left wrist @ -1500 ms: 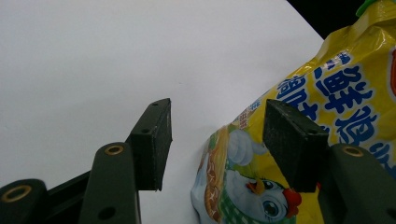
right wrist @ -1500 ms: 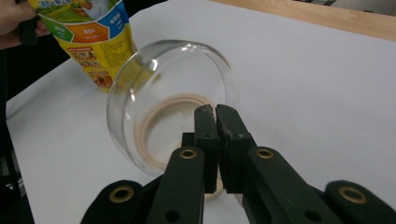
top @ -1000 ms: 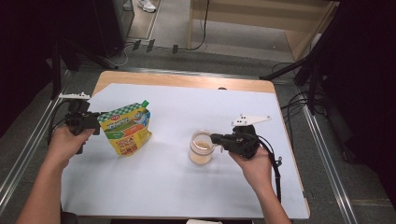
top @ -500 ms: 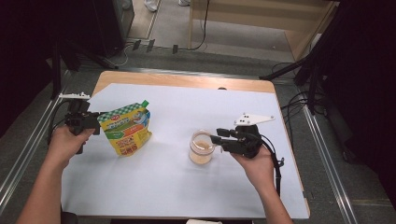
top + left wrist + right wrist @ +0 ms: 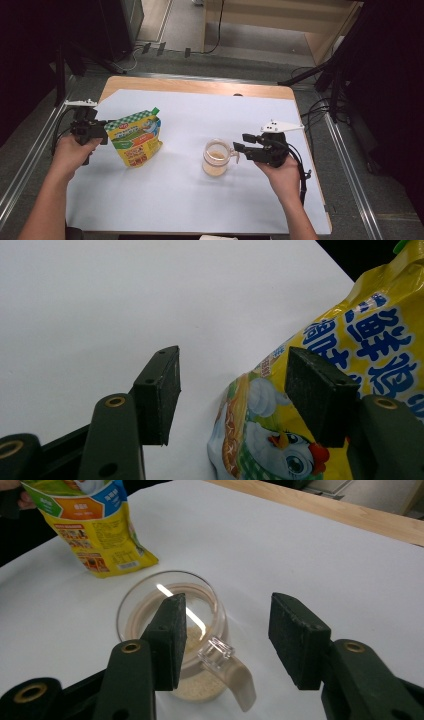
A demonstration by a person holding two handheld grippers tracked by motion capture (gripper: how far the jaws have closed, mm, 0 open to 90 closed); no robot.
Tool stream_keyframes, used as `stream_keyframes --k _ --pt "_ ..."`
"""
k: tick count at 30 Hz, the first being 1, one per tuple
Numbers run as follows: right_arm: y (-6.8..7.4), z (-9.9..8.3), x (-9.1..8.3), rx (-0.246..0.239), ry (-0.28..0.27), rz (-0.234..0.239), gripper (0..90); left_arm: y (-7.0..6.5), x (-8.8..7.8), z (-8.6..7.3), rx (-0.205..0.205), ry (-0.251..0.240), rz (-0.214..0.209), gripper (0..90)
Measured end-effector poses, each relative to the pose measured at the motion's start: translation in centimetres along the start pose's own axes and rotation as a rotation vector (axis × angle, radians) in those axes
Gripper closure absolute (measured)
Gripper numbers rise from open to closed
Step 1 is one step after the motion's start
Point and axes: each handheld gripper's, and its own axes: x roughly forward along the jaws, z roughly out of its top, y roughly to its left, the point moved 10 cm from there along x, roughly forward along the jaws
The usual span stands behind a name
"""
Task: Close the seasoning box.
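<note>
A yellow printed snack bag (image 5: 137, 140) stands on the white sheet at the left. My left gripper (image 5: 104, 132) is at its left edge. In the left gripper view the left gripper (image 5: 231, 360) is open, and the edge of the bag (image 5: 360, 340) reaches into the gap near the right jaw. A clear glass mug (image 5: 216, 159) with beige grains in its bottom sits at the middle. My right gripper (image 5: 240, 142) is open just right of it. In the right gripper view the mug's handle (image 5: 227, 667) lies between the jaws of the right gripper (image 5: 227, 605), touching neither.
A white sheet (image 5: 200, 115) covers most of the wooden table (image 5: 200, 86). Metal rails run along both sides of the table, with cables on the floor beyond. The bag (image 5: 95, 520) stands beyond the mug (image 5: 145, 605) in the right gripper view.
My right gripper's jaws have spread apart at the mug's handle and the hand has drawn slightly right. The left gripper, bag and mug have stayed put.
</note>
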Motion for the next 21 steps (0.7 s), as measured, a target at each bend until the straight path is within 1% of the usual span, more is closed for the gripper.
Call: stream_keyframes --k 8,10,11,13,14,15,16,18,20,21 --pt "-2.1 -0.3 -1.0 0.022 -0.019 -0.043 45.5 0.1 0.0 -0.1 0.005 0.007 0.004 39.7" --pt "-2.6 -0.3 -1.3 0.034 -0.051 -0.038 44.1 0.0 0.0 -0.1 0.006 0.008 0.004 39.8" --pt "-2.9 -0.4 -1.5 0.045 -0.057 -0.037 42.9 0.0 0.1 -0.1 0.006 0.008 0.005 39.7" --pt "-3.7 -0.6 -1.7 0.058 -0.064 -0.065 41.0 0.0 0.1 -0.1 0.008 0.009 0.007 39.7" --pt "-4.1 -0.7 -1.8 0.052 -0.071 -0.087 39.7 0.0 0.1 -0.2 0.008 0.009 0.008 39.7" --pt "-4.4 -0.9 -1.9 0.039 -0.073 -0.100 39.4 0.0 0.1 -0.2 0.010 0.010 0.010 39.7" --pt "-4.7 -1.0 -2.0 0.040 -0.079 -0.109 38.5 0.0 0.1 -0.2 0.010 0.010 0.011 39.7" --pt "-5.4 -1.2 -2.2 0.055 -0.083 -0.125 34.3 0.1 0.0 -0.2 0.012 0.010 0.013 39.7" --pt "-6.1 -1.5 -2.4 0.065 -0.081 -0.152 33.5 0.1 0.0 -0.2 0.012 0.010 0.015 39.7" --pt "-6.4 -1.6 -2.4 0.071 -0.086 -0.156 33.3 0.1 0.0 -0.2 0.013 0.011 0.015 39.7"
